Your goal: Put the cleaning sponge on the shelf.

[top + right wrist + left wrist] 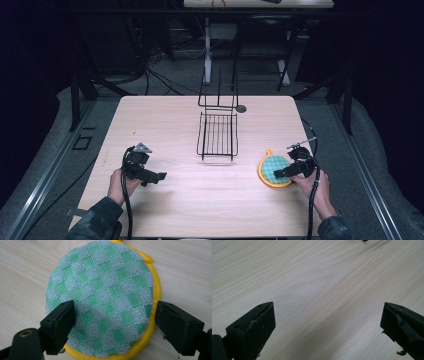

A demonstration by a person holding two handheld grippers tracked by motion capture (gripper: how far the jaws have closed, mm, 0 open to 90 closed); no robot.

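Note:
A round scouring pad (274,169) with a green-and-grey checked top and a yellow rim lies flat on the wooden table (165,115) at the front right. My right gripper (278,174) reaches over it from the right. In the right gripper view the pad (105,295) lies under and between the jaws. One jaw hangs over the checked top and the other stands just outside the yellow rim, so the right gripper (115,306) is open. My left gripper (161,176) is at the front left, open (328,307) over bare wood with nothing between its jaws.
A black wire rack (217,135) with an upright back frame stands in the middle of the table, beyond both grippers. A small dark disc (241,108) lies at its far right corner. Table legs and cables fill the dark floor behind.

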